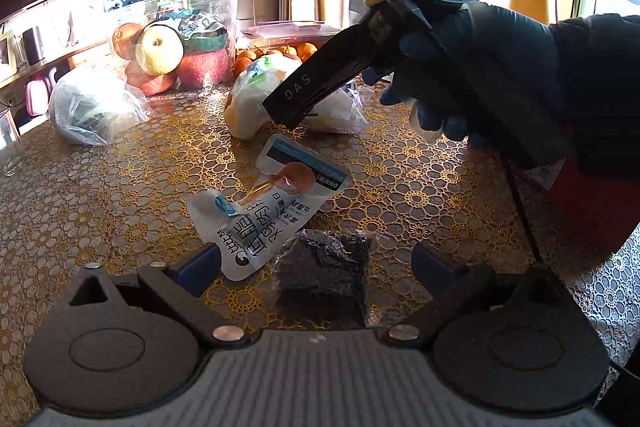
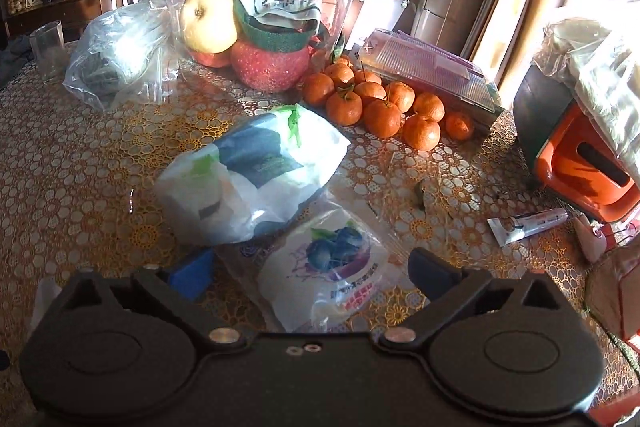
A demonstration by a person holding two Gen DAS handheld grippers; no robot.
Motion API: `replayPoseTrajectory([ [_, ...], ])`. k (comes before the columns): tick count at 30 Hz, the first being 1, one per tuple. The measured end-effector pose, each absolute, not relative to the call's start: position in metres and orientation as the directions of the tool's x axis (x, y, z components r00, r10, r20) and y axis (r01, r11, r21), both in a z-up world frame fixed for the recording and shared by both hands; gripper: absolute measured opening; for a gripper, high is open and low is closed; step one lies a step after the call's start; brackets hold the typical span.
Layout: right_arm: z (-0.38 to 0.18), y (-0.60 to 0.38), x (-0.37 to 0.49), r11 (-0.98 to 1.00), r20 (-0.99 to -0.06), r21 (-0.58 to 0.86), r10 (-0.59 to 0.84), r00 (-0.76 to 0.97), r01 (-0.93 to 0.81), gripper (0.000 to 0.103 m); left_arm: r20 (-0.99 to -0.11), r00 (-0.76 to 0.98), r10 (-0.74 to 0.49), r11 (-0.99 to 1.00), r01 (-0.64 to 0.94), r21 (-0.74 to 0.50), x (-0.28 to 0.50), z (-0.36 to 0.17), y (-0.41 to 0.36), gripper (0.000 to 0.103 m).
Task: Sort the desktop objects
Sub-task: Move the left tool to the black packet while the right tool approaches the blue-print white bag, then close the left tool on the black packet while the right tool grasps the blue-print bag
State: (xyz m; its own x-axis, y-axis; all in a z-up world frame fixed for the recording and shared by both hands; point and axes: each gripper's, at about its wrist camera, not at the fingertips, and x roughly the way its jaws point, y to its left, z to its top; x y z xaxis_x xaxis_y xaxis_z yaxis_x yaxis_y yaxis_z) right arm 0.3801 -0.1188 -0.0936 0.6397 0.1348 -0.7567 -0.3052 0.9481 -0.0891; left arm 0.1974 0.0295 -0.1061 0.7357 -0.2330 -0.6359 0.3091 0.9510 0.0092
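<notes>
Left gripper (image 1: 314, 259): jaws wide apart, nothing clamped; dark wrapped block (image 1: 326, 277) and white snack pouch (image 1: 268, 211) flat on the lace-pattern tablecloth (image 1: 100, 195) between the fingers. Right gripper (image 2: 312, 273): jaws fully spread, hovering over blueberry packet (image 2: 332, 263), pads clear of it. White plastic bag (image 2: 252, 175) just beyond. Clear container (image 2: 260, 19) of fruit farther back, tangerines (image 2: 380, 107) beside it. Gloved hand (image 1: 472, 67) on right gripper handle.

Plastic bag (image 2: 256, 179) blurred; blueberry packet (image 2: 328, 267) partly hidden.
</notes>
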Motion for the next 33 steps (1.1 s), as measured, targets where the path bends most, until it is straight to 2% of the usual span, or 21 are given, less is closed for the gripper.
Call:
replayPoseTrajectory([
  [7,-0.105,-0.122,0.389,0.952,-0.757,-0.108,0.108,0.645,-0.286,0.103,-0.632,0.74,-0.232,0.949,0.316,0.022,0.2,-0.109,0.028,0.101],
  [10,-0.107,-0.125,0.391,0.956,-0.757,-0.1,0.108,0.645,-0.277,0.097,-0.631,0.741,-0.23,0.947,0.319,0.03,0.201,-0.111,0.027,0.093],
  [12,-0.108,-0.126,0.392,0.957,-0.755,-0.1,0.105,0.648,-0.272,0.095,-0.634,0.739,-0.227,0.946,0.322,0.036,0.201,-0.113,0.026,0.083],
  [16,-0.108,-0.125,0.39,0.955,-0.75,-0.114,0.098,0.654,-0.275,0.094,-0.632,0.743,-0.219,0.943,0.327,0.057,0.199,-0.115,0.023,0.075],
  [18,-0.108,-0.125,0.389,0.955,-0.748,-0.122,0.091,0.657,-0.271,0.091,-0.641,0.736,-0.218,0.941,0.332,0.06,0.2,-0.116,0.021,0.063],
  [20,-0.106,-0.125,0.388,0.955,-0.748,-0.117,0.097,0.657,-0.274,0.081,-0.642,0.737,-0.213,0.943,0.326,0.061,0.199,-0.116,0.021,0.062],
  [21,-0.104,-0.124,0.387,0.954,-0.746,-0.12,0.095,0.659,-0.274,0.079,-0.642,0.736,-0.212,0.944,0.324,0.059,0.199,-0.116,0.021,0.06],
  [27,-0.101,-0.126,0.381,0.954,-0.747,-0.117,0.098,0.657,-0.276,0.072,-0.644,0.739,-0.199,0.95,0.307,0.058,0.199,-0.115,0.018,0.045],
  [33,-0.094,-0.132,0.372,0.96,-0.761,-0.097,0.098,0.641,-0.262,0.067,-0.649,0.734,-0.203,0.956,0.291,0.03,0.199,-0.111,0.019,0.041],
])
